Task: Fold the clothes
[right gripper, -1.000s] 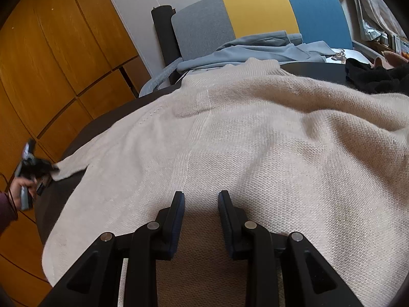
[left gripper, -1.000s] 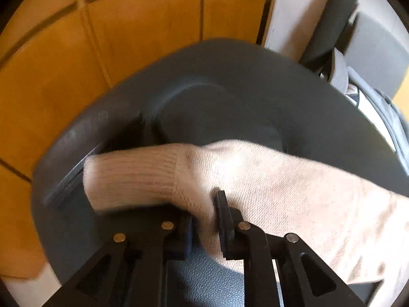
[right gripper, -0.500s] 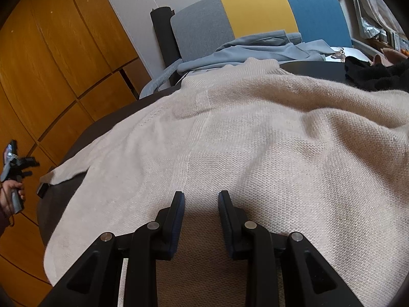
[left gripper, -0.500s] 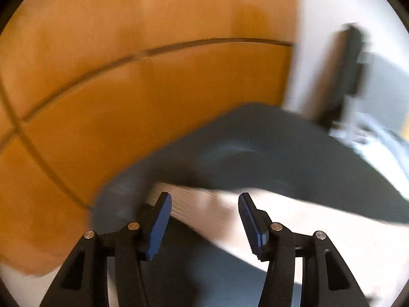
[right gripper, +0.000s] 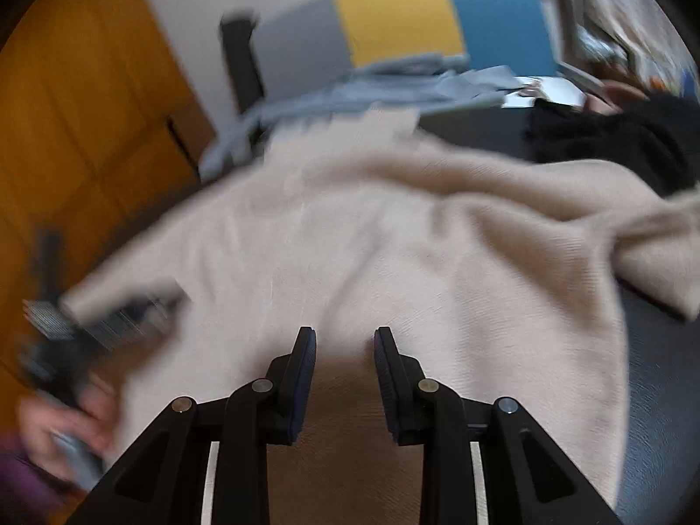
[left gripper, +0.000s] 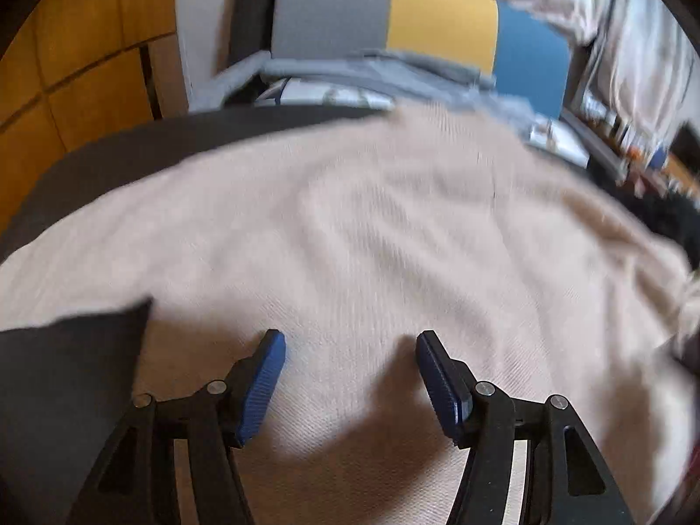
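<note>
Left wrist view: showing the left gripper [left gripper: 350, 345] low in the middle of the frame, blue pads [left gripper: 262, 387] parting and still widening, with nothing caught between them, only the beige sweater [left gripper: 393, 227] lying flat beneath. Spreading across the whole middle band, the knit covering most of the dark seat [left gripper: 65, 389], which is peeking out at lower left and along the upper left edge. Blurring heavily throughout. Farther up, showing a grey, yellow and blue chair back [left gripper: 437, 17] with a pale blue garment [left gripper: 385, 70] draped over it. Right wrist view: showing the right gripper [right gripper: 344, 337] low in the middle, jaws standing a narrow gap apart, hovering above the same sweater [right gripper: 372, 253] and clamping nothing. Trailing toward the left edge, one sleeve [right gripper: 122, 280] ending beside the blurred left tool and a hand [right gripper: 65, 415] at lower left; bunching at the right edge, the other sleeve [right gripper: 656, 253] rumpled near a black garment [right gripper: 621, 140]. Risking, from here: pinching only the top layer and dragging the body askew; snagging loose knit on the ribbed pads; folding over the bunched right sleeve and trapping wrinkles; sliding the sweater off the smooth seat through a quick pull.
</note>
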